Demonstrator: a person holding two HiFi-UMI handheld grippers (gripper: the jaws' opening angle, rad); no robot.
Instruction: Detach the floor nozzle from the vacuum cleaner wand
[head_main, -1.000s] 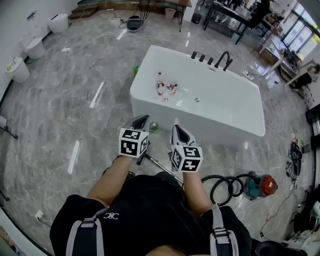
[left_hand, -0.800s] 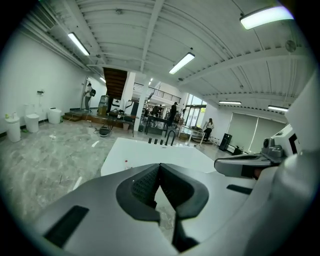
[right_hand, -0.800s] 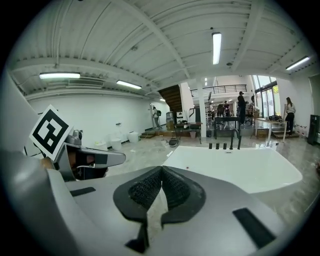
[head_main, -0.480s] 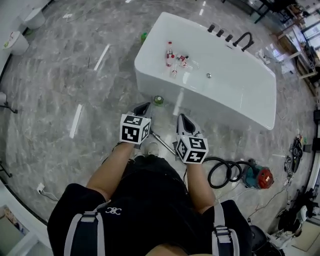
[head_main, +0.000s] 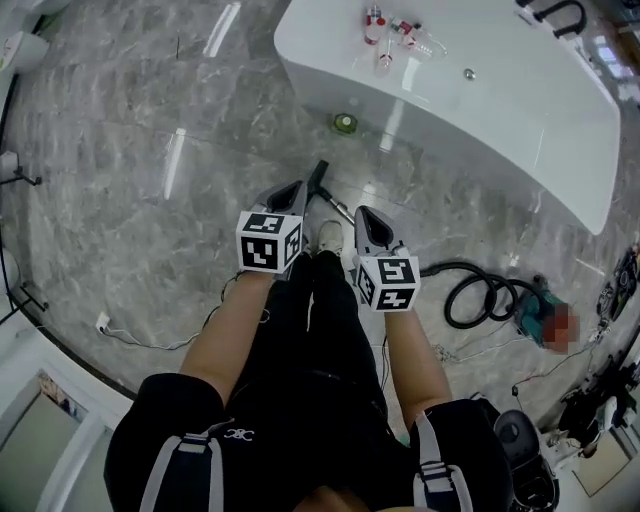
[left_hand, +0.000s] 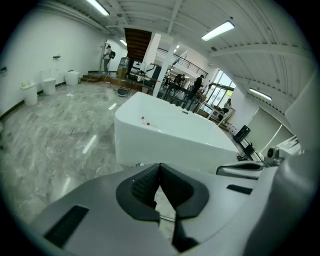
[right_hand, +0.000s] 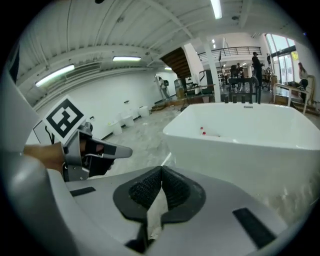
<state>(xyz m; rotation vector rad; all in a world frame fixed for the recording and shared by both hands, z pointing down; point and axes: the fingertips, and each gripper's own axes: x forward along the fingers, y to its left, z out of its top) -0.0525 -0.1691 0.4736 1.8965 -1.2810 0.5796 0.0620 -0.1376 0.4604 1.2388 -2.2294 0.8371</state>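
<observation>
**Two claws clenched, nothing in either – wand lies between them**

Both tools are low over the grey marble floor (head_main: 120, 130). The left gripper (head_main: 293, 188) has its jaws pressed together on nothing, and its own view shows the ribbed pads meeting with no gap. The right gripper (head_main: 363, 214) is the same: pads touching, nothing grasped.

The wand (head_main: 338, 204) is down on the floor, a thin silver tube. Its long axis runs from about 11 o'clock to 5 o'clock in the head view. The dark piece at its 11 o'clock end I take to be the floor nozzle (head_main: 317, 178) (seen edge-on, so its shape is uncertain). From the other end the line leads off at 4 o'clock toward the black hose (head_main: 478, 300) and the vacuum body (head_main: 545, 322), which is blurred.

Key relation – the nozzle end sits just beside the left gripper's tips, at roughly 1 o'clock from them. The silver tube lies at 10 o'clock from the right gripper, near it. My reading is that the left is nearer the nozzle and the right is better placed to steady the tube. Both would have to open first.

A white shoe (head_main: 328, 237) stands between the two tools, and the bathtub (head_main: 440, 110) fills 12 to 2 o'clock.

Writing: none legible. The marker cubes (head_main: 268, 240) carry only black-and-white squares, and the bottles in the tub are too small to read.
</observation>
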